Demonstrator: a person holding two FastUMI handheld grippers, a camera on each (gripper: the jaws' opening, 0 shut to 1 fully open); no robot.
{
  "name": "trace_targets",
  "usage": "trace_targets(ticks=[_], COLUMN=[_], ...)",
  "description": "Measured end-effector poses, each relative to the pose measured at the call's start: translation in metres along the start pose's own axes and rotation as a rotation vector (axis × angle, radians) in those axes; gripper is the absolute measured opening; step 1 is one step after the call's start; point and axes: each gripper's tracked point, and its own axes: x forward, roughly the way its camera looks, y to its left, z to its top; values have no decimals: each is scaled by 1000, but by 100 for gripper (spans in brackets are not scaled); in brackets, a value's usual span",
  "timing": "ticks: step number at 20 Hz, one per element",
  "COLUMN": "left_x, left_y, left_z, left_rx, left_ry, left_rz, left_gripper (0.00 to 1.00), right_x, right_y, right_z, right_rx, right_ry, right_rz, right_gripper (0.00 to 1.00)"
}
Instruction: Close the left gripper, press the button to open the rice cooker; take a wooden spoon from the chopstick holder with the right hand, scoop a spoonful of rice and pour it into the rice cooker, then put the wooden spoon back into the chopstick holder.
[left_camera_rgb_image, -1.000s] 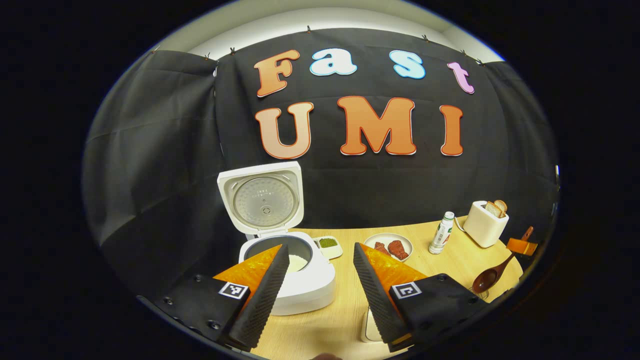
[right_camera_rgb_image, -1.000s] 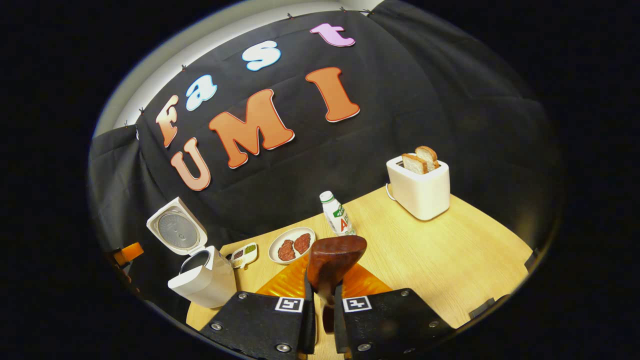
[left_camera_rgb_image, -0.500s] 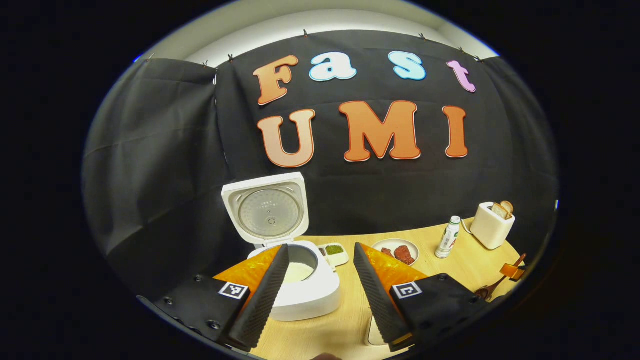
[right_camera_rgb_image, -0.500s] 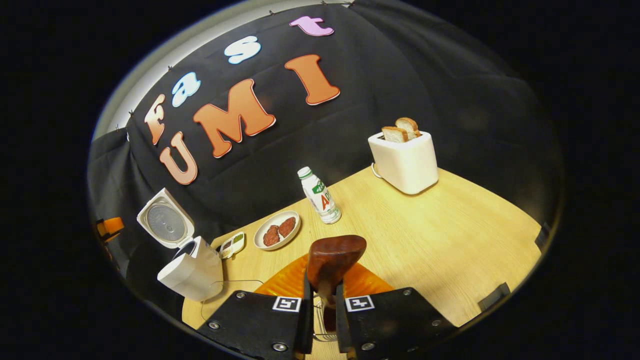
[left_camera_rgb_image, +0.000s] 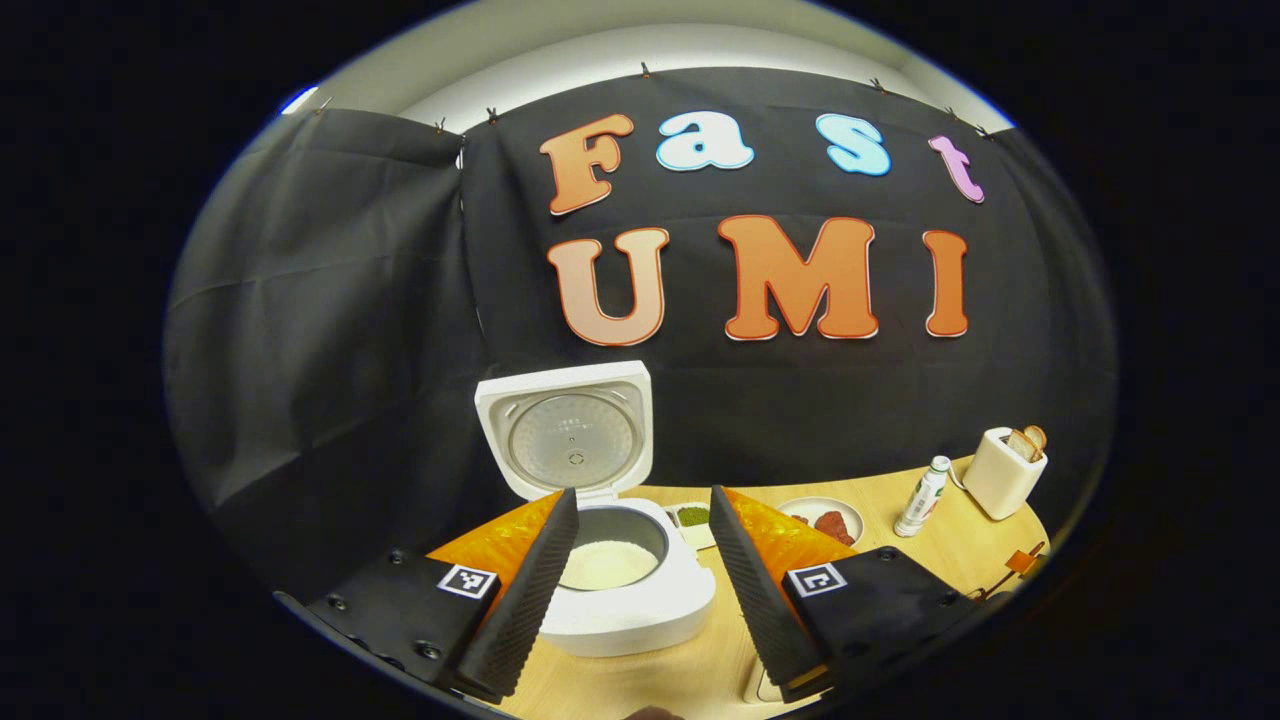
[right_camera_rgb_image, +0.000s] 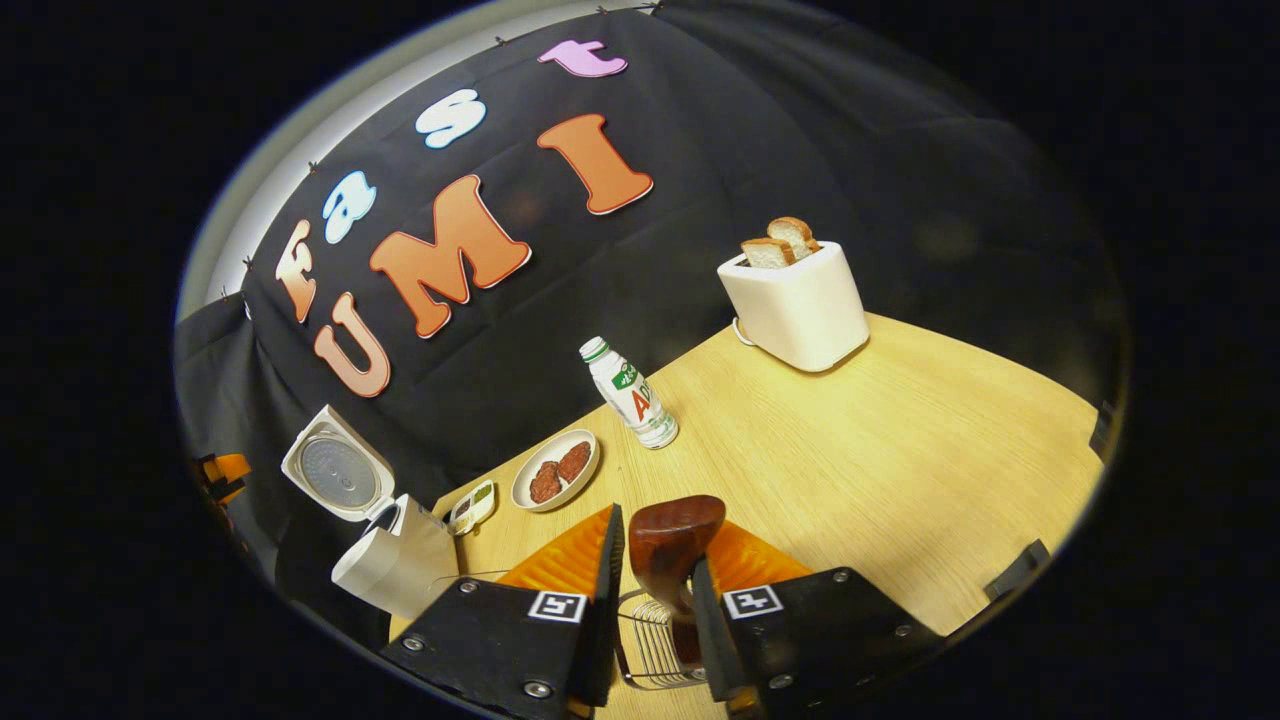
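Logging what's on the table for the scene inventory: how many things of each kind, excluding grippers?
Rice cooker: 1
Toaster: 1
Bottle: 1
Plate of meat: 1
Small divided dish: 1
Wooden spoon: 1
Wire chopstick holder: 1
Total: 7

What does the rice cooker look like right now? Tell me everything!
The rice cooker is white and boxy with rounded corners, looking like smooth plastic. Its lid stands open and upright at the back, showing a round silvery inner plate. White rice lies in its grey pot. It sits on the wooden table, by the black cloth wall; nothing grips it.
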Motion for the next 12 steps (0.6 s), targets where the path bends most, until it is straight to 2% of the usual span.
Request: trace_targets(ticks=[1, 2, 3, 4, 6, 8, 12], left_x=[5, 11, 17, 23, 40, 60, 97], left_y=[7, 12, 19, 25, 35, 49, 78], left_z=[7, 14, 21, 29, 45, 55, 78], left_rx=[-5, -14, -25, -37, -63, -70, -117], left_ry=[-12, -23, -31, -42, -45, -20, 26], left_rz=[7, 13, 18, 24, 19, 30, 62], left_gripper=[90, 90, 89, 90, 89, 90, 89], right_x=[-2, -4, -6, -12, -22, -36, -65], right_y=[-3, -4, -6, -8, -12, -13, -8], right_z=[3, 8, 13, 18, 31, 47, 88], right_rx=[-16, -34, -50, -68, -103, -141, -200], right_ry=[-3, -10, -17, -29, -58, -88, -164], right_rz=[-11, -23, -36, -49, -80, -104, -157], right_gripper=[40, 53, 59, 73, 88, 94, 95])
